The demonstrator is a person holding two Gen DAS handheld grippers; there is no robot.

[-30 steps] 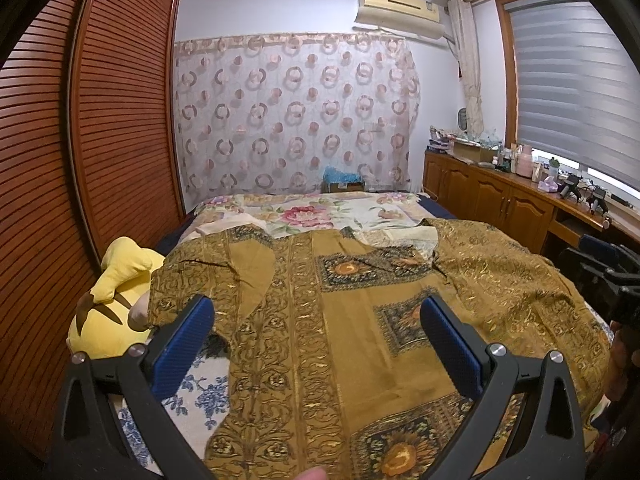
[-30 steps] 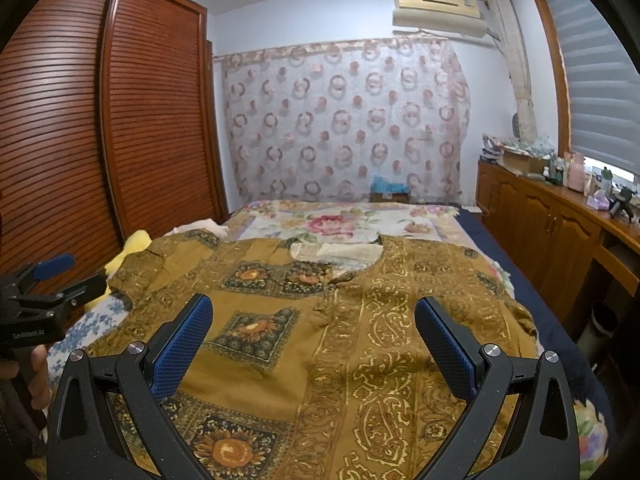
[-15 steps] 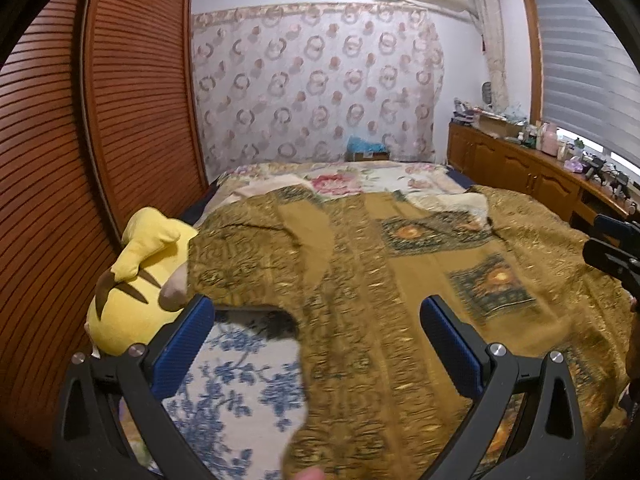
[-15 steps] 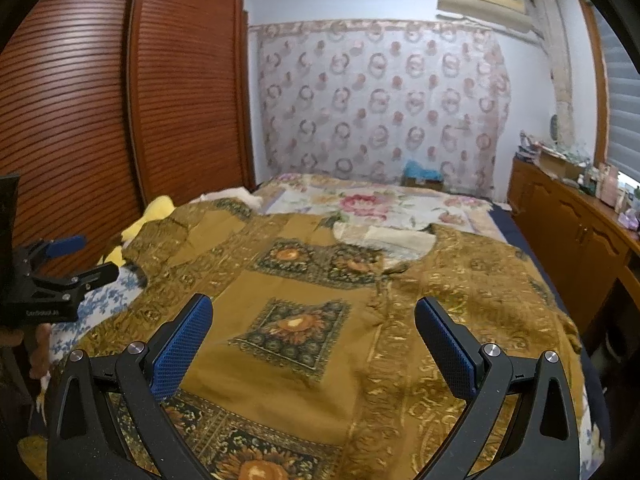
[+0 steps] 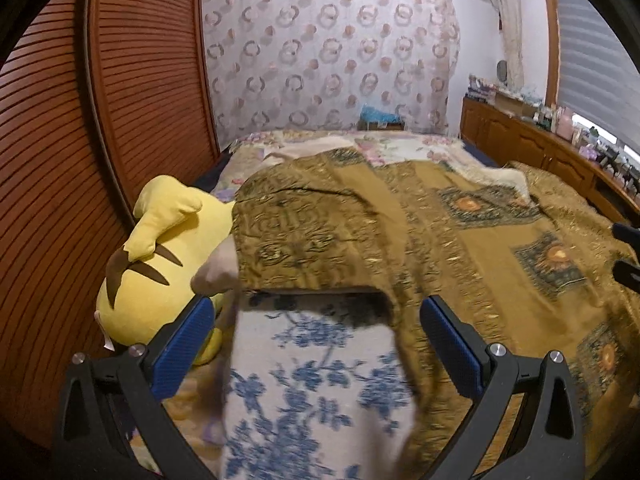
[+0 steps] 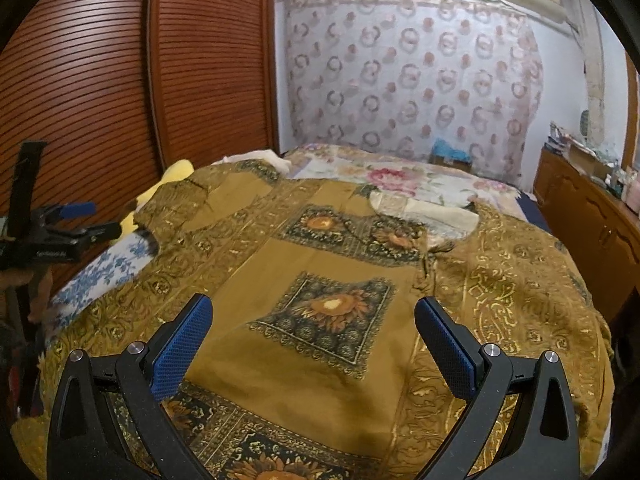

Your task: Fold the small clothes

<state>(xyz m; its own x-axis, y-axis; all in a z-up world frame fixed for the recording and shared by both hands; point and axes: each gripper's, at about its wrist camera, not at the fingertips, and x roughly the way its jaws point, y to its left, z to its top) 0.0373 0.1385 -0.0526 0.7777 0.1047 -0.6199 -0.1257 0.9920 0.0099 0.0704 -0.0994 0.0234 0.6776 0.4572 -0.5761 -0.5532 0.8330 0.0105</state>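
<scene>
A mustard-gold patterned garment with sunflower squares lies spread flat over the bed; it also shows in the left wrist view. My left gripper is open and empty, low over the blue-flowered sheet, facing the garment's left sleeve edge. My right gripper is open and empty, hovering over the garment's lower middle near a sunflower square. The left gripper appears at the left of the right wrist view.
A yellow plush toy lies at the bed's left edge beside the louvred wooden wardrobe. A floral bedspread covers the far end. Wooden cabinets line the right wall.
My left gripper has swung left and down toward the sleeve and the plush toy, uncovering more blue-flowered sheet. My right gripper has turned left and moved closer over the garment.
</scene>
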